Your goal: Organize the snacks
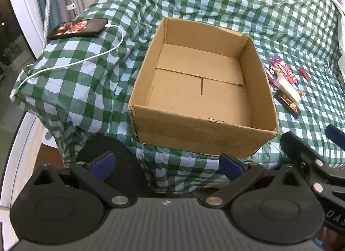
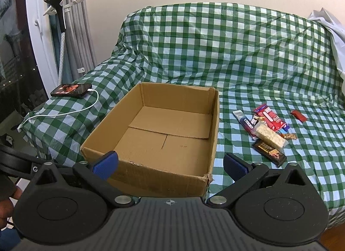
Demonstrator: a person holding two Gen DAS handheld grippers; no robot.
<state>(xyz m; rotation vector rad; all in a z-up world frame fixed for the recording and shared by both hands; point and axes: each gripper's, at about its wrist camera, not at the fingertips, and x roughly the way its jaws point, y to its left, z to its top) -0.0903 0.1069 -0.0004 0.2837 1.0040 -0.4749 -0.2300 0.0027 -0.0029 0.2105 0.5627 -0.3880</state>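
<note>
Green-and-white checked cloth (image 2: 248, 56) covers the whole couch, and right in the middle of the seat sits the open cardboard box (image 2: 213, 125), flaps folded flat across its floor, nothing inside it. Off to its right, well clear of the box wall, lies the little heap of snacks (image 2: 267, 132): a pale crumbly bar in clear wrap (image 2: 270, 137) lies across a dark brown packet (image 2: 269, 152), a red-and-white wrapper (image 2: 272, 118) sits behind them, and a blue-and-white stick pack (image 2: 244, 120) lies nearest the box. One small red packet (image 2: 298, 115) sits alone, further right.

The left gripper (image 1: 167, 165) hangs in front of the box's near wall, blue-padded tongs spread wide, nothing between them. The right gripper (image 2: 170, 164) hovers over the box's near right corner, tongs just as wide, also empty; its black linkage shows at the right edge of the left wrist view.

On the couch's left arm, a phone (image 2: 71, 89) lies face up with its screen lit, a white cable (image 2: 64, 112) plugged in and trailing towards the arm's front. Grey curtains (image 2: 73, 35) hang behind.
</note>
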